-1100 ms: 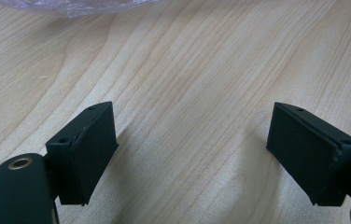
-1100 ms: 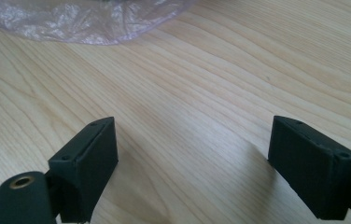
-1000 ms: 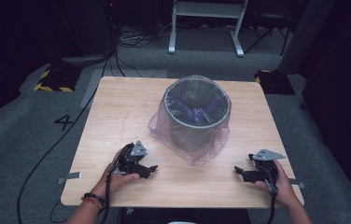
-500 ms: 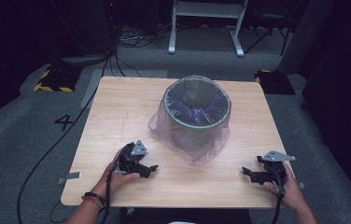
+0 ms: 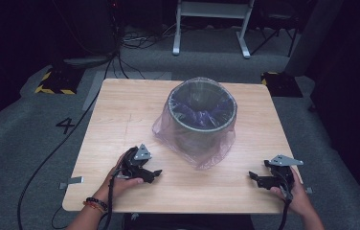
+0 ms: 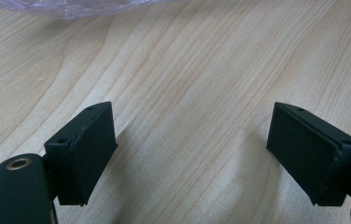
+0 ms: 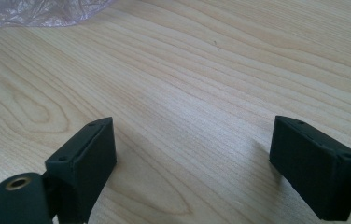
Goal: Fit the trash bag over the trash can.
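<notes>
Left gripper (image 5: 155,175) and right gripper (image 5: 253,176): jaws wide, gripping nothing, over the pale wood-grain table (image 5: 120,110). Crinkled translucent plastic liner (image 5: 207,158) drapes the round grey bin (image 5: 202,127).

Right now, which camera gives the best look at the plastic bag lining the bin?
The high view: it shows the whole plastic bag draped over the bin rim and down its sides. The left gripper view catches just a crumpled edge at the top, and the right gripper view a similar corner.

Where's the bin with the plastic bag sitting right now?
In the high view the bin stands upright at the table's middle, slightly toward the far edge, beyond both grippers and touching neither.
</notes>
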`<state>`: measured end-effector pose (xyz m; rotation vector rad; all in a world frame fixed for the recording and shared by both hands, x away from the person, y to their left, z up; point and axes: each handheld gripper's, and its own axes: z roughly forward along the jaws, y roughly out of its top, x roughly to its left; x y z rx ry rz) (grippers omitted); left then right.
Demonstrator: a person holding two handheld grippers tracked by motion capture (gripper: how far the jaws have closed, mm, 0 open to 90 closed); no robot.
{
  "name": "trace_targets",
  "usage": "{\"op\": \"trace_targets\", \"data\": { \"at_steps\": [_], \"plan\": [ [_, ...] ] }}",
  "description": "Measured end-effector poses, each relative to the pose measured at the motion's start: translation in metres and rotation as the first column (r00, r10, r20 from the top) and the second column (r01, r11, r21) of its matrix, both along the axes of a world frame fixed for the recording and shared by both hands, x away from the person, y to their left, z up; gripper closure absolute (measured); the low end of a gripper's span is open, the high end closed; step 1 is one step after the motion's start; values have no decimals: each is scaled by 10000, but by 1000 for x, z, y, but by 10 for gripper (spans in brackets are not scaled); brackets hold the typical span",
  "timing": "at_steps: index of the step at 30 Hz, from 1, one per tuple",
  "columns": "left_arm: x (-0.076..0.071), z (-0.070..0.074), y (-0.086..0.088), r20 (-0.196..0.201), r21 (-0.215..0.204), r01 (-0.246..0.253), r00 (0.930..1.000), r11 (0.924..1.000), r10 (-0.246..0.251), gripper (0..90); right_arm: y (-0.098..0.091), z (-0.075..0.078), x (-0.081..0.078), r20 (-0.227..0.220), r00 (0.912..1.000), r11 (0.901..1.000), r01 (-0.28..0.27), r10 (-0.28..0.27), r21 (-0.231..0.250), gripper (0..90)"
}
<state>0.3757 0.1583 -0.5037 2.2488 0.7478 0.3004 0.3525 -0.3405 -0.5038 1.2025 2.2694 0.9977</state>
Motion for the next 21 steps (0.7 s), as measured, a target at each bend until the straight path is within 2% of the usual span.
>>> {"op": "trace_targets", "data": {
  "at_steps": [21],
  "plan": [
    [1, 0, 0, -13, -32, 29, 10000, 10000, -29, 148, 0, 0, 2, -33, 10000, 10000, -83, 83, -2, 138]
  ]
}}
